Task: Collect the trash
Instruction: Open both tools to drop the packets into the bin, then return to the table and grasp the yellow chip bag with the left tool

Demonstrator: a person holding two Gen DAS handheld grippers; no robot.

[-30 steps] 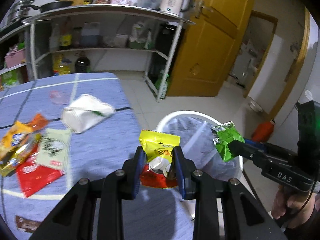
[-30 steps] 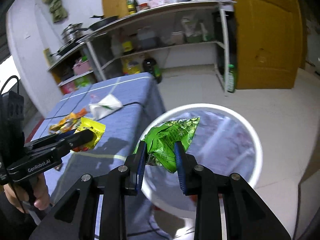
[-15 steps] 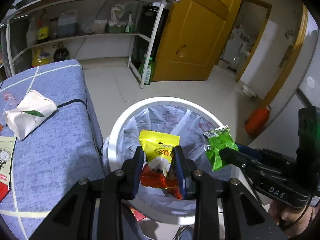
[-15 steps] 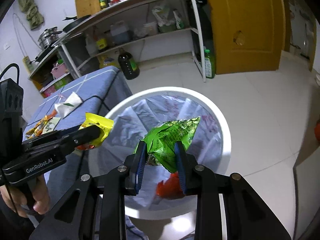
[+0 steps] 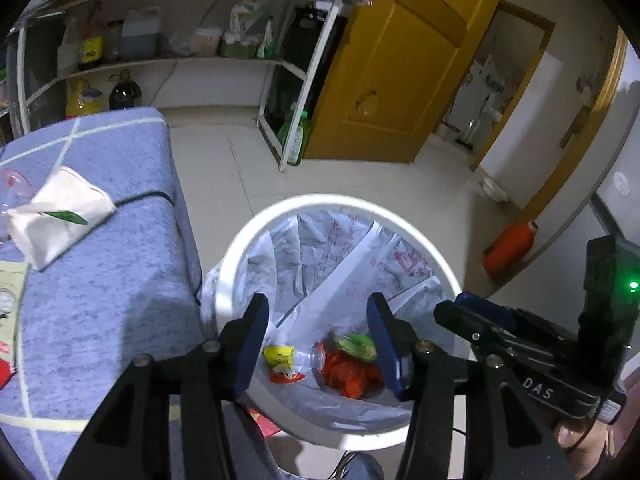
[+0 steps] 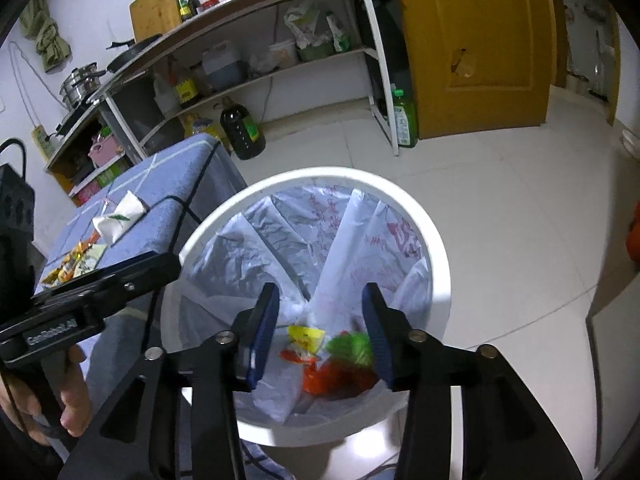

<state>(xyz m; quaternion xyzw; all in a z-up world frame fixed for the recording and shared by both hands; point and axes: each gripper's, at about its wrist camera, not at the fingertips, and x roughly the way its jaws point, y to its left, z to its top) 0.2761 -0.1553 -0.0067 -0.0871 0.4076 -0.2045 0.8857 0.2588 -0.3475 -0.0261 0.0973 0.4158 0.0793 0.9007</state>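
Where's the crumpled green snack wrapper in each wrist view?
Left wrist view: crumpled green snack wrapper lies at the bottom of the white lined trash bin, by the inner face of the right-hand finger, above the red wrappers.
Right wrist view: same wrapper, blurred, low in the bin, left of the right-hand finger.
Shared landmark: yellow snack packet, just left of it in both views.
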